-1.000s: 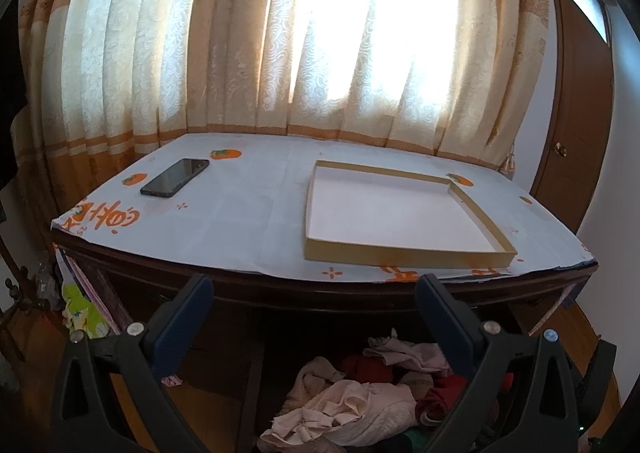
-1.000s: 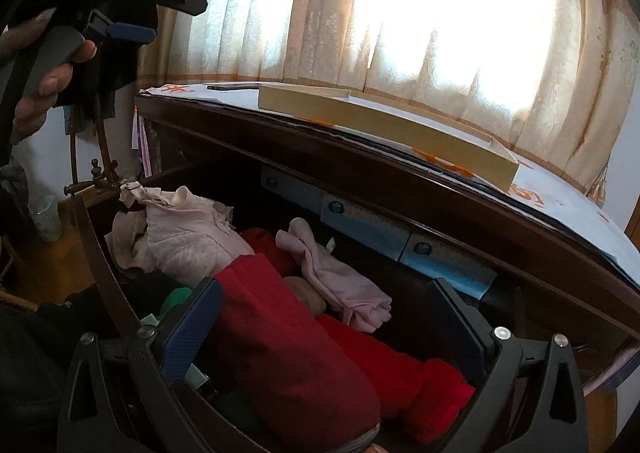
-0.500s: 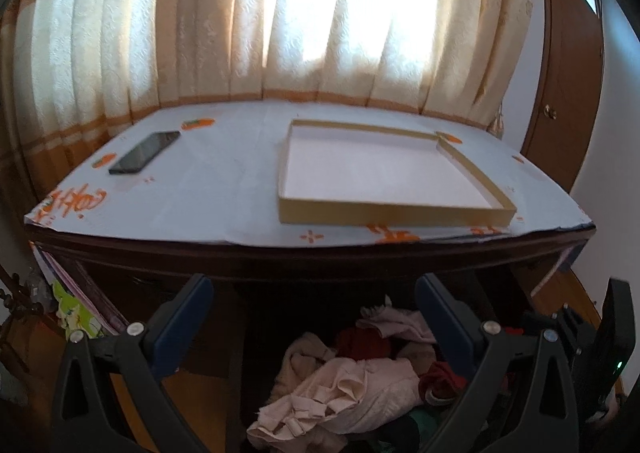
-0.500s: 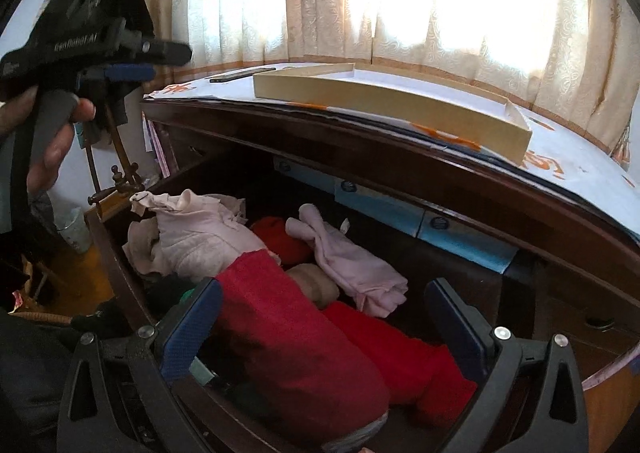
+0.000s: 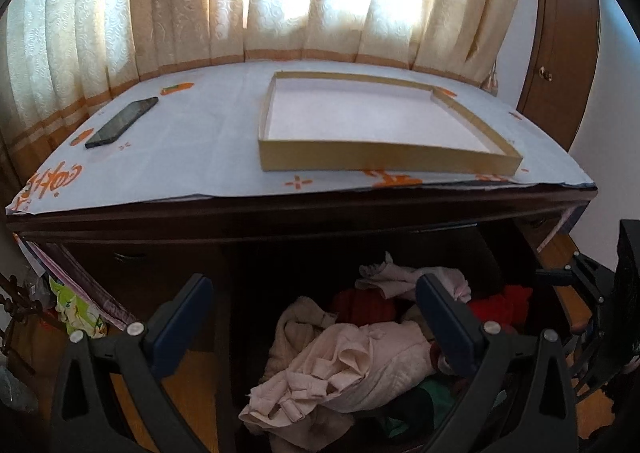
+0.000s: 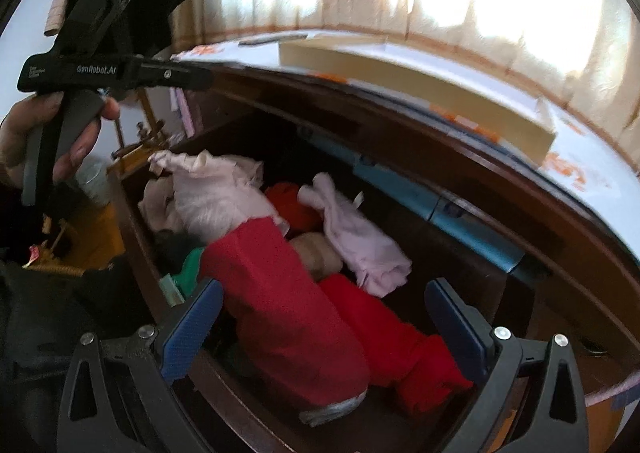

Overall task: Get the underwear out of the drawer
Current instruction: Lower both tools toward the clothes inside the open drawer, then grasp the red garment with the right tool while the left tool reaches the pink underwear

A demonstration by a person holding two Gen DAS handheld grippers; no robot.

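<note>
A home bedroom, by all signs. Cream and orange curtains [image 5: 280,1] glowing over a window at the far side; a dark wooden dresser [image 5: 304,209] topped with printed paper, a phone [image 5: 122,121] far left, a shallow cardboard tray [image 5: 376,159] to the right. Open drawer [image 6: 136,221] near, heaped with clothes [image 6: 280,285]. Wooden door [image 5: 560,53] far right.

Glossy dark wood drawer [image 6: 136,229], soft cloth underwear [image 6: 280,293]
</note>
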